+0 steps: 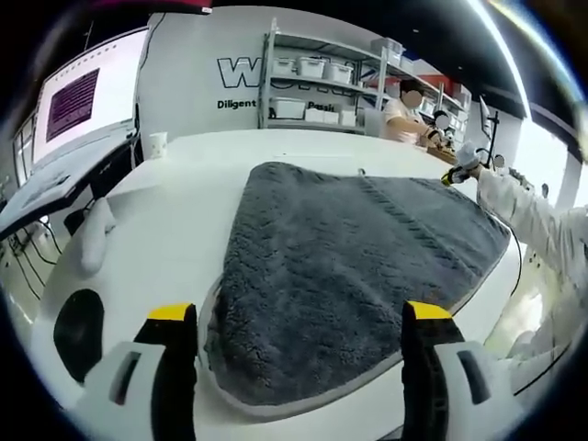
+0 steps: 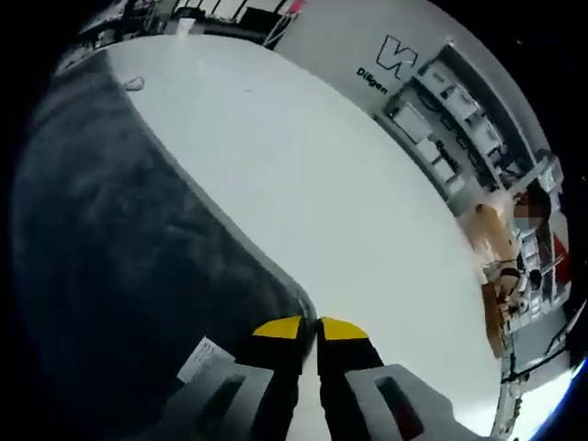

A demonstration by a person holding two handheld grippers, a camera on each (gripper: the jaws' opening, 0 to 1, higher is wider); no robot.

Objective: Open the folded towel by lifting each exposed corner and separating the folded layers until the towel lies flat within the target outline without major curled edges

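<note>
Plush grey towel [image 1: 358,276] on white table [image 1: 184,202]; left hand-held gripper [image 1: 299,317] apart, right hand-held gripper [image 2: 310,328] clamped on its corner.

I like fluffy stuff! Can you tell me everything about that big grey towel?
The towel is dark grey and fluffy, with a thin pale border. It lies spread on the white table, one corner still raised. The right gripper has its yellow-tipped fingers shut at its edge. The left gripper is open beside the near edge.
</note>
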